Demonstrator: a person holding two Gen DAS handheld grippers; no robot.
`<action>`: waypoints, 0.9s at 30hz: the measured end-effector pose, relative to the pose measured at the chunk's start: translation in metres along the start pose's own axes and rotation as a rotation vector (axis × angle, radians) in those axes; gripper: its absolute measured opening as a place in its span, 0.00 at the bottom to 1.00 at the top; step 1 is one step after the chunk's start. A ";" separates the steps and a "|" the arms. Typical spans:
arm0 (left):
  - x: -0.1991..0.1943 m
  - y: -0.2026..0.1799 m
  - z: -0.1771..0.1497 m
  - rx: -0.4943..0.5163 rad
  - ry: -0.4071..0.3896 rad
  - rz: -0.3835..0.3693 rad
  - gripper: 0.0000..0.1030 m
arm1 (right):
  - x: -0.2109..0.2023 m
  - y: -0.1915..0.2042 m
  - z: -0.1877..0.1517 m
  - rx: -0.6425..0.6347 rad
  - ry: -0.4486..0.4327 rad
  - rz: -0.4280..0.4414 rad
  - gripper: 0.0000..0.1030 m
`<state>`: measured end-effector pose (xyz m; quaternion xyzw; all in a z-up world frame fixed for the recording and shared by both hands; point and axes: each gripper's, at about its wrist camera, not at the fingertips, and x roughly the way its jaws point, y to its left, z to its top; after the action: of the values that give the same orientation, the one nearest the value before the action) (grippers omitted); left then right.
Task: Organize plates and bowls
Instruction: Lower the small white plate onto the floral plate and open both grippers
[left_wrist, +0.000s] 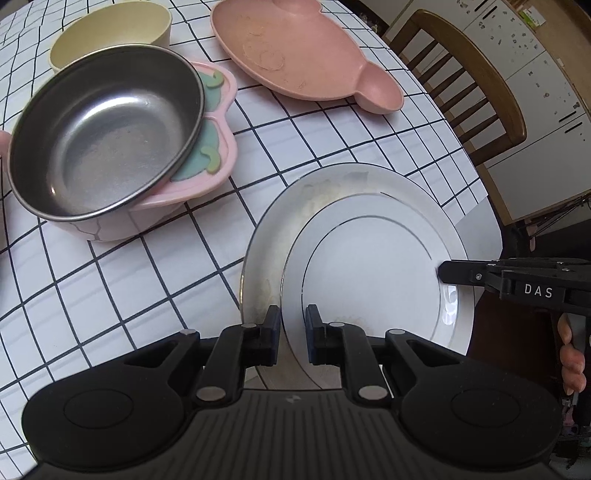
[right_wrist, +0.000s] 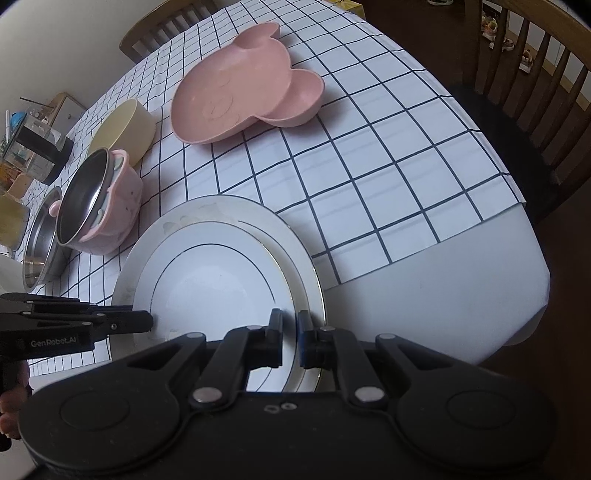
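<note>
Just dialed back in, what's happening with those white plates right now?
Both handheld grippers are clamped on the rim of the smaller white plate, which sits on a larger white plate on the checkered tablecloth. The left gripper holds one edge, the right gripper the opposite one. The steel bowl, cream bowl and pink divided plate lie untouched.

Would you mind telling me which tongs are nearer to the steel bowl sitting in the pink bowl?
Left. The left tongs grip the plate edge on the side facing the steel bowl; the right tongs grip the opposite edge, farther away.
</note>
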<state>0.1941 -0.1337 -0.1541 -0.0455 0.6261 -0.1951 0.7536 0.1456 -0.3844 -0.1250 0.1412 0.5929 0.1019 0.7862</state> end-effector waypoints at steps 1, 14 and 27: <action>-0.002 0.001 0.000 0.004 0.000 -0.002 0.13 | 0.000 0.000 0.001 0.001 0.001 -0.001 0.08; -0.023 0.002 -0.009 0.056 -0.034 0.011 0.13 | 0.001 0.010 0.001 -0.046 0.009 -0.035 0.12; -0.080 -0.016 -0.023 0.151 -0.212 0.050 0.13 | -0.057 0.057 -0.008 -0.159 -0.147 -0.056 0.35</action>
<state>0.1574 -0.1166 -0.0799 0.0066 0.5274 -0.2170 0.8214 0.1224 -0.3488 -0.0556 0.0688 0.5276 0.1160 0.8387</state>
